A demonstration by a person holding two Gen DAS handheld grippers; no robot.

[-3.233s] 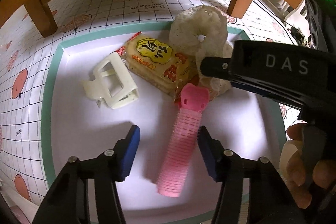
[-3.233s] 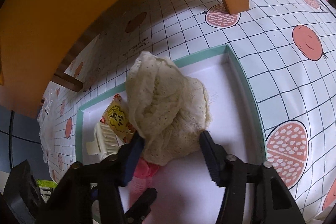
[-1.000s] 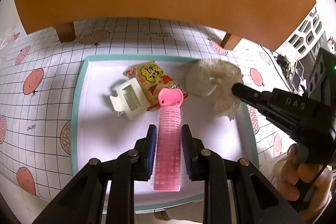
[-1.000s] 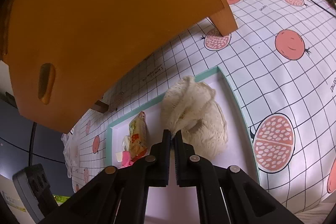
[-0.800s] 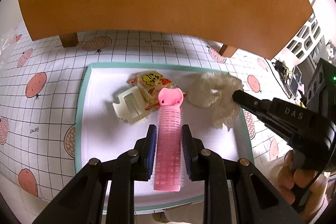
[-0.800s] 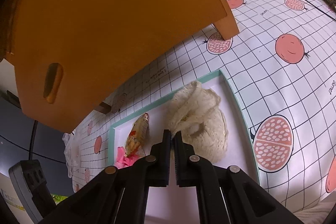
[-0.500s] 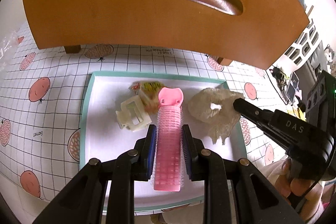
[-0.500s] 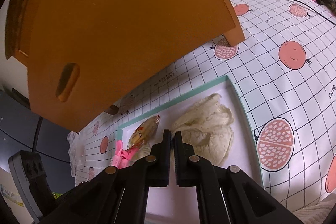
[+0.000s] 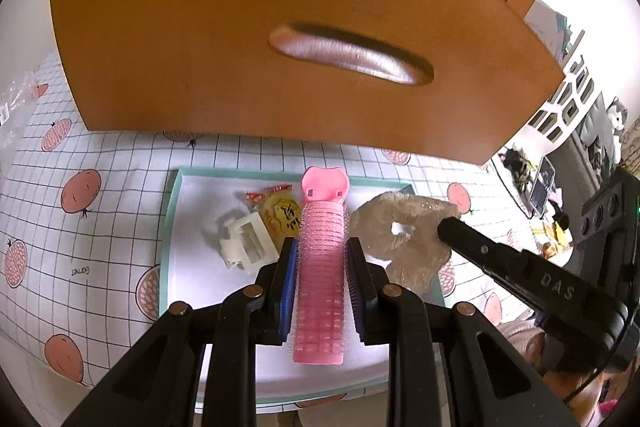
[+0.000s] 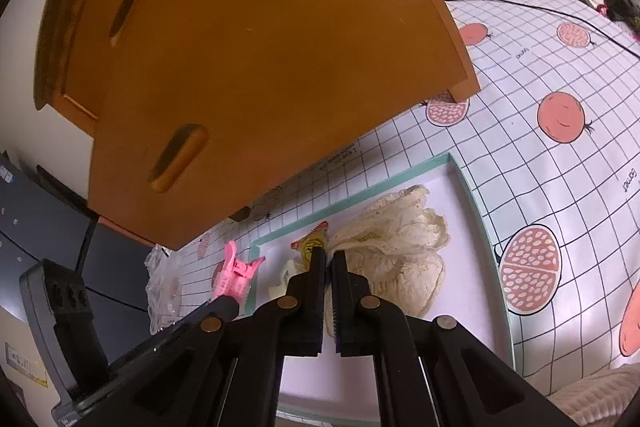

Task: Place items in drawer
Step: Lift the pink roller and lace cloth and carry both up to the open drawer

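on the left of the tray [image 9: 170, 227] lie the two things not yet taken: a cream claw clip [image 9: 248, 247] and, just beside it, a yellow snack packet [image 9: 280, 215] that is partly hidden behind the roller. they rest on the tray floor, apart from either tool, so i judge they are left for a later trip.

in the middle, the left gripper [image 9: 322, 259] is clamped on the pink hair roller [image 9: 322, 267], its blue pads pressing the bristled barrel from both sides. the roller lies lengthwise along the fingers with its flat pink clip end pointing forward, which should let it slide straight into a drawer.

to the right, the right gripper [image 10: 329, 263] is closed tight on a fold of the cream lace scrunchie [image 10: 396, 259]; most of the fabric hangs loose beyond and below the tips, a pinch suited to soft cloth.

above everything looms the wooden drawer front [image 9: 280, 27] with its slot handle [image 9: 350, 53]. the drawers look shut from here, and nothing of their inside shows. whether the scrunchie's lower edge touches the tray cannot be told. the person's hand is cut off at the lower right edge of the left view.
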